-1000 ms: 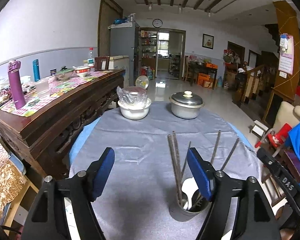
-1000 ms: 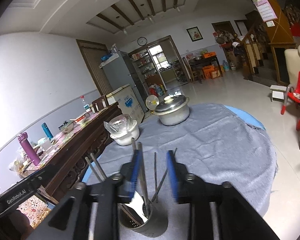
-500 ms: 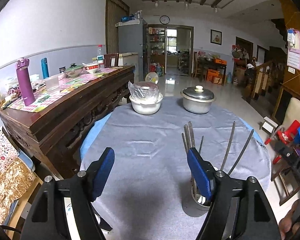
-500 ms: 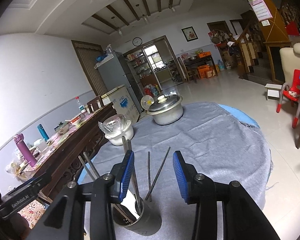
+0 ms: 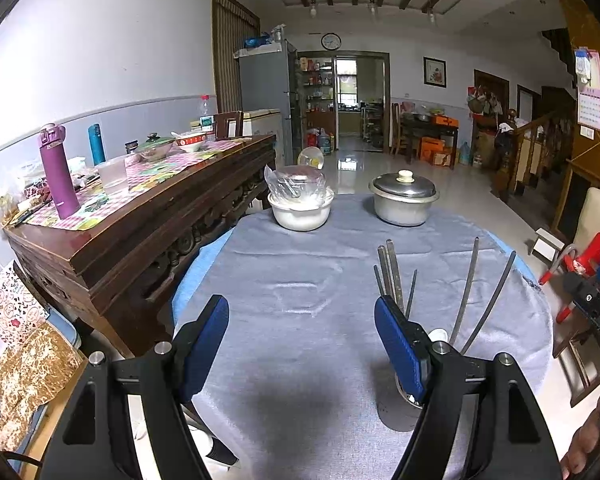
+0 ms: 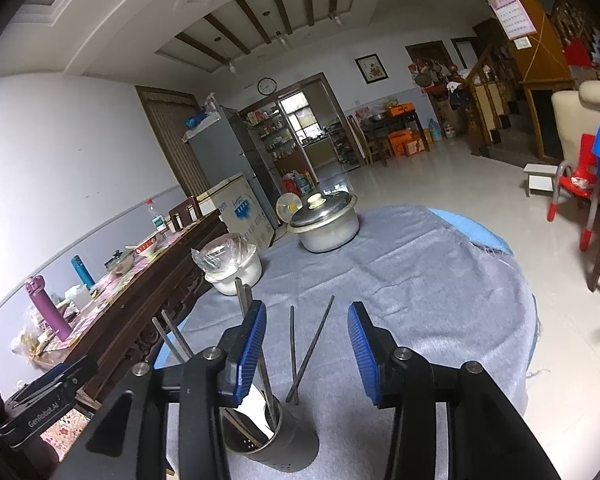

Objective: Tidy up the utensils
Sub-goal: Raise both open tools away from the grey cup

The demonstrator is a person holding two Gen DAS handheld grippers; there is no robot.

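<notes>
The chopsticks (image 6: 309, 354) stand in a metal cup (image 6: 274, 442) near the front edge of the counter (image 5: 300, 280). The right gripper (image 6: 306, 354) is above the cup, spread wide, holding nothing. The left gripper (image 5: 302, 344) is spread wide too, holding nothing. A white bowl (image 5: 301, 212) and a pot (image 5: 404, 202) sit near the far edge.

Metal utensil holder (image 6: 276, 446) upright on grey cloth; chopsticks (image 6: 308, 350) + prob. white spoon (image 6: 256, 404) standing inside.
</notes>
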